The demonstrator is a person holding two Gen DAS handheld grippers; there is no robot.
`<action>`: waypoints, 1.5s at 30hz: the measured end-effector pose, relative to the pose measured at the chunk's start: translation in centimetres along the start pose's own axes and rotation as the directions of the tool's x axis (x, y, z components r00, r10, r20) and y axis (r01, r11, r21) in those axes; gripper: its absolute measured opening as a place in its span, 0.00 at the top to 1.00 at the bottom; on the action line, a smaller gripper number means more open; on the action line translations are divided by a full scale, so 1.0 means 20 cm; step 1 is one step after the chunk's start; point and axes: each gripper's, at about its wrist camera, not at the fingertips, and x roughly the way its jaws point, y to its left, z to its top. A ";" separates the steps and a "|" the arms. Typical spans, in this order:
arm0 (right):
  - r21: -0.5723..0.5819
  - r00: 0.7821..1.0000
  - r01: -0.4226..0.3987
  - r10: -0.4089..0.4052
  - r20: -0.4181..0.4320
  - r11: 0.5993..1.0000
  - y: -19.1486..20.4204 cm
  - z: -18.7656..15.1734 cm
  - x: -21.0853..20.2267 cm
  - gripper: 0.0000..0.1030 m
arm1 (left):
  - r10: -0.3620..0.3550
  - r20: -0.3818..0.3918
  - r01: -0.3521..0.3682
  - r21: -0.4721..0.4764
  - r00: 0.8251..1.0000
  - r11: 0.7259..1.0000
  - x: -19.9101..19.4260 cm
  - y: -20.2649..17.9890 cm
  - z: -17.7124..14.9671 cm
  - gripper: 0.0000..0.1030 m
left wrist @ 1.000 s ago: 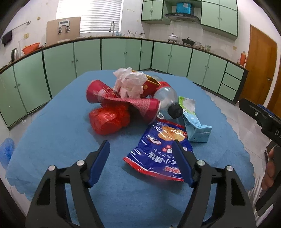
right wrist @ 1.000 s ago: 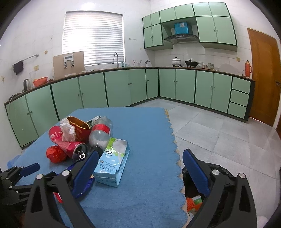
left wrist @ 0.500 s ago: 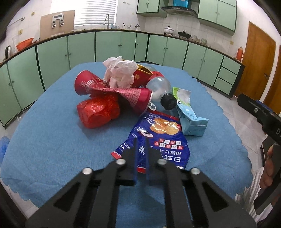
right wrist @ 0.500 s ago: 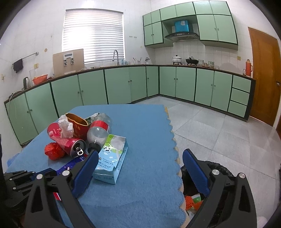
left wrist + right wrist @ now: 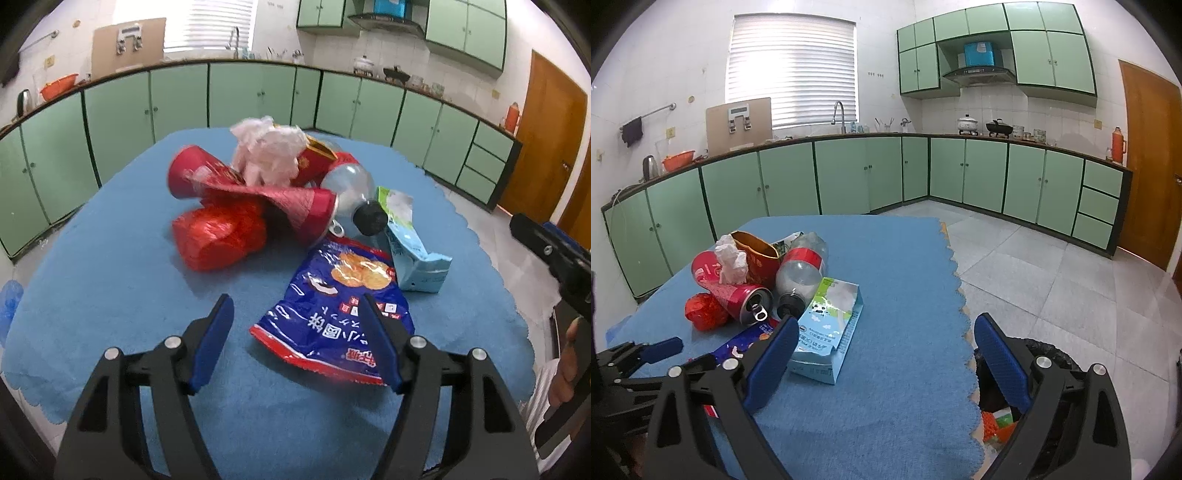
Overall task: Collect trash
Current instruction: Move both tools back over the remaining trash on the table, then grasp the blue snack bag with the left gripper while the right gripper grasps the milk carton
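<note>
Where table ends, trash bag (image 5: 1045, 354), right view only

L gripper (image 5: 295, 325) opening, R gripper (image 5: 882, 350) open

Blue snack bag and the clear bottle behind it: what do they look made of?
Blue snack bag: seemingly thin glossy plastic film, judging by its bright glare and crinkled, flat-lying shape. Clear bottle: apparently transparent plastic, see-through and cloudy inside, with a matte black screw cap and a red label band.
</note>
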 end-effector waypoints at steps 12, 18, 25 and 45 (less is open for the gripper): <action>0.011 1.000 0.007 -0.007 -0.006 1.000 -0.03 0.00 0.02 0.09 | 0.044 -0.072 -0.042 0.029 0.996 0.999 0.10 -0.07 0.00 0.93; 0.009 1.000 0.007 -0.007 -0.006 1.000 -0.03 0.01 0.02 0.09 | 0.036 -0.037 -0.035 0.024 0.999 0.999 0.05 -0.09 0.04 0.99; 0.014 1.000 0.008 -0.008 -0.014 1.000 -0.04 -0.01 0.02 0.09 | -0.024 -0.077 0.026 0.019 0.997 0.999 0.07 -0.06 0.03 0.93; 0.012 1.000 0.002 -0.001 -0.026 1.000 -0.05 -0.02 0.03 0.09 | 0.024 -0.046 -0.020 0.091 0.999 0.996 0.09 -0.21 0.02 0.98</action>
